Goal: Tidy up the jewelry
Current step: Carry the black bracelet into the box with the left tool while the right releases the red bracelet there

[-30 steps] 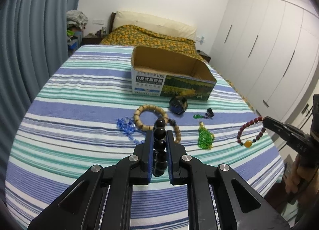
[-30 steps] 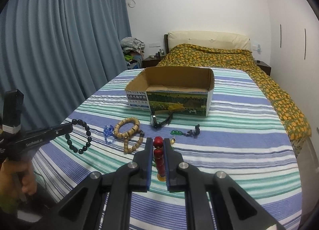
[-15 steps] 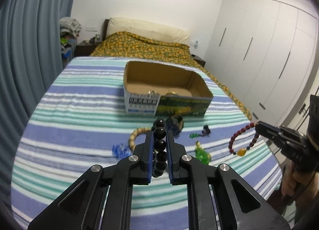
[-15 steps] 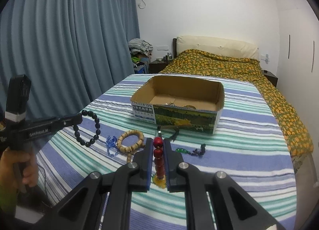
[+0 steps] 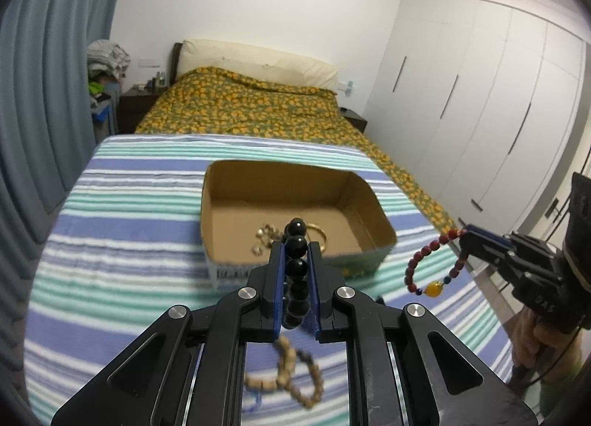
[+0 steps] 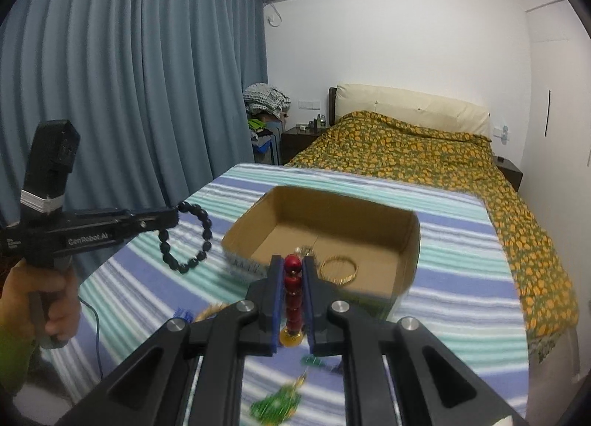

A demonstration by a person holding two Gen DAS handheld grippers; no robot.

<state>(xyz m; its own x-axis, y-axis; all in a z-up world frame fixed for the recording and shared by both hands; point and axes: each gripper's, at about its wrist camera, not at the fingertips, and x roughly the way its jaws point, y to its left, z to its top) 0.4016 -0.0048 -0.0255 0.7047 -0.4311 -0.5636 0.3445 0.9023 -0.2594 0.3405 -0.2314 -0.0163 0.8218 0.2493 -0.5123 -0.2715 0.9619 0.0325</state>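
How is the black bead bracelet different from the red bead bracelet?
The black bracelet has big, shiny beads, all one colour; the red bracelet has smaller beads with one large yellow bead and some blue ones. The black bracelet is pinched in the left claw; the red bracelet is in the right claw. Both are bead loops hanging in the air near the cardboard box.

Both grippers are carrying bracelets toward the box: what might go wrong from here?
1. The black bracelet hangs in a loop below the left gripper; it may snag the box wall.
2. The red bracelet in the right gripper is pinched by a few beads and might slip.
3. Both may tangle with the bangle inside.
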